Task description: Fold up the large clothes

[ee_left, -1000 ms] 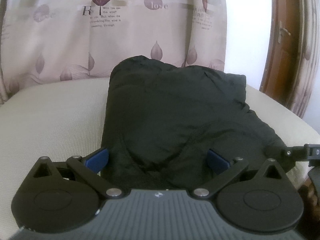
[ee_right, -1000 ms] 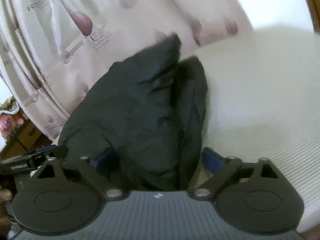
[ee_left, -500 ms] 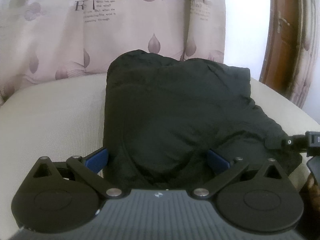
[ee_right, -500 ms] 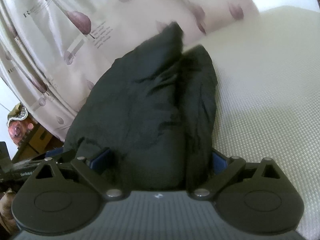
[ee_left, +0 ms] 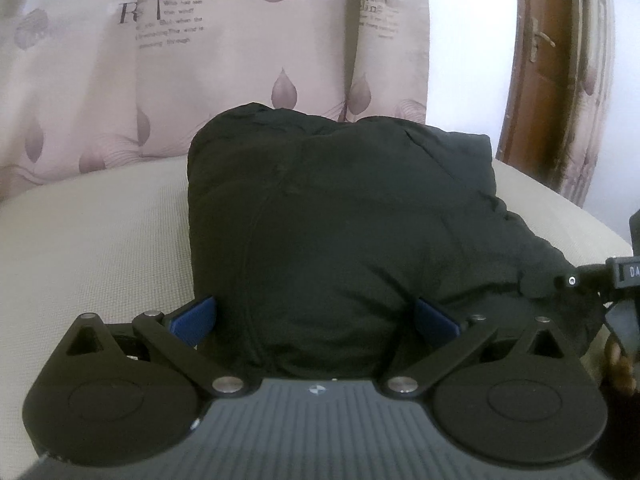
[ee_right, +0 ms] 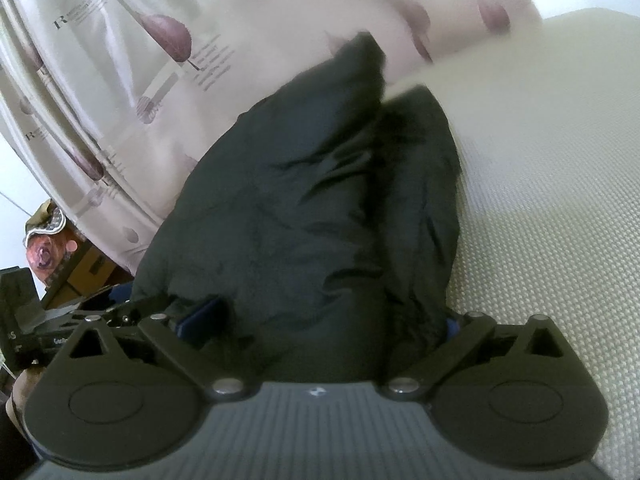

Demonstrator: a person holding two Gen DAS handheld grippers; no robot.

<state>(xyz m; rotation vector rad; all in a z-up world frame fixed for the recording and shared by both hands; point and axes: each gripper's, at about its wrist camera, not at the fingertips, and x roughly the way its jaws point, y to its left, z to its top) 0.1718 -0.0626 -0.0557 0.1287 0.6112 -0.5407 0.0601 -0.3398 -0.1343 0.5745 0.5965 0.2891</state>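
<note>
From my left wrist camera I see the black padded garment [ee_left: 340, 216] lying in a thick folded bundle on the cream woven bed surface [ee_left: 92, 240], its far edge close to the leaf-print curtain [ee_left: 200, 60]. My left claw [ee_left: 314, 316] stands wide, its blue fingers [ee_left: 194, 317] set on either side of the bundle's near end, pressing against the fabric on both flanks; the cloth bulges between them, so I am bracketing the near edge rather than pinching a thin layer. At the right rim of that view the tip of my other tool pokes in at the garment's corner, and a brown wooden door [ee_left: 536, 72] stands beyond.

From the right wrist camera the same garment [ee_right: 304, 216] rises in two puffy lobes, one ridge tall, one lower beside it, resting on the bed surface [ee_right: 552, 184]. My right claw [ee_right: 320, 322] is also spread wide, with the near end of the bundle filling the gap; the left blue finger [ee_right: 202, 320] shows, the right one is mostly buried in fabric. A cardboard box [ee_right: 86, 268] sits at far left; I cannot tell what it holds.
</note>
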